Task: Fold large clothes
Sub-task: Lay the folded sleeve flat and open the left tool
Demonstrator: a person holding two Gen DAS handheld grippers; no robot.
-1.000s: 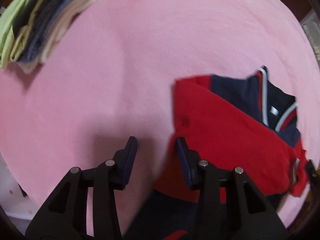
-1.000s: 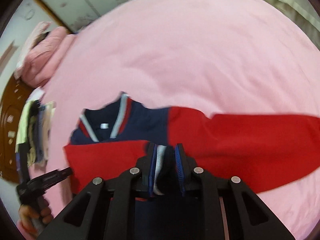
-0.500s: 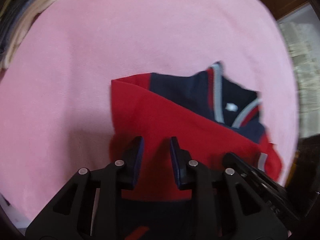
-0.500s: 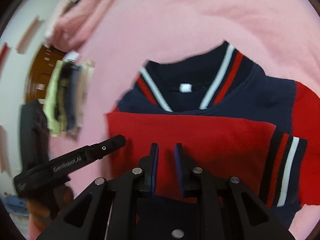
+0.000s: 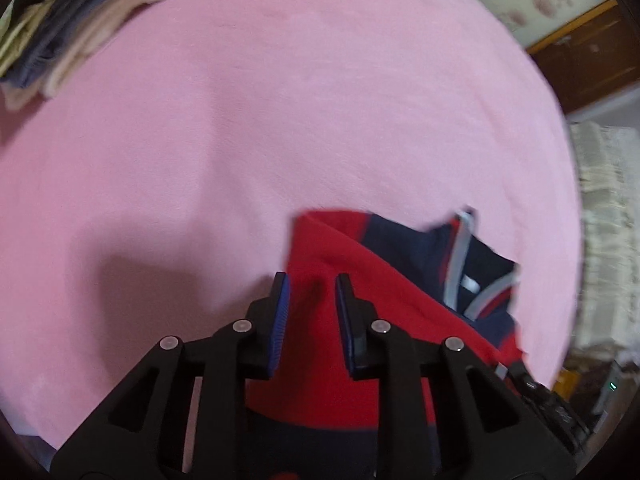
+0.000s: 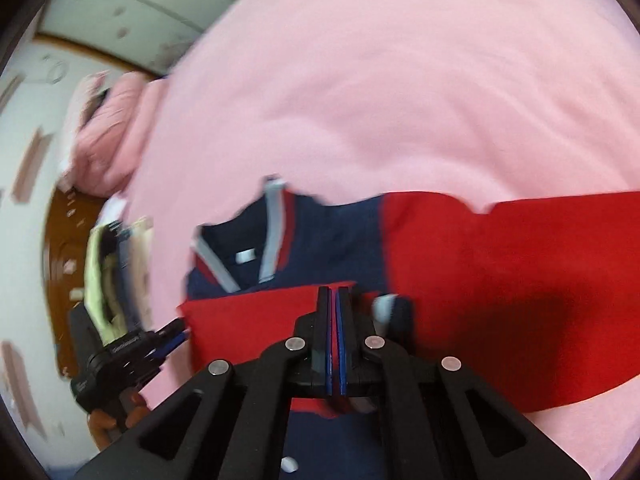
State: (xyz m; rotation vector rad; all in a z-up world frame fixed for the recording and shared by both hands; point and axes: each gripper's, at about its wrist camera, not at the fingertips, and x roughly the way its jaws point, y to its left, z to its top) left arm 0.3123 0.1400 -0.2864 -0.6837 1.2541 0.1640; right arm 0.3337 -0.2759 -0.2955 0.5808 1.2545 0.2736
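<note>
Your red and navy jacket [image 6: 460, 264] lies on the pink bedspread [image 6: 400, 80], collar away from you, with one red sleeve folded flat across its chest and the other red sleeve stretched out to the right in the right wrist view.

Your right gripper [image 6: 333, 292] has just been closing and its 2 blue pads now stand pressed together, with only a thin red line showing between them at the top edge of the folded sleeve. Whether that is pinched cloth or the sleeve behind, you cannot tell from this blurred view. A striped cuff sits just beside its right finger.

Your left gripper [image 5: 310, 280] has been closing too, yet its jaws stand narrowly apart, with the red fabric of the jacket's left edge between them. The pads do not visibly press on it. In the right wrist view that gripper reaches the sleeve's left corner, a hand [image 6: 116, 420] below it.

A stack of folded clothes [image 5: 80, 20] sits well apart at the bedspread's far left.
</note>
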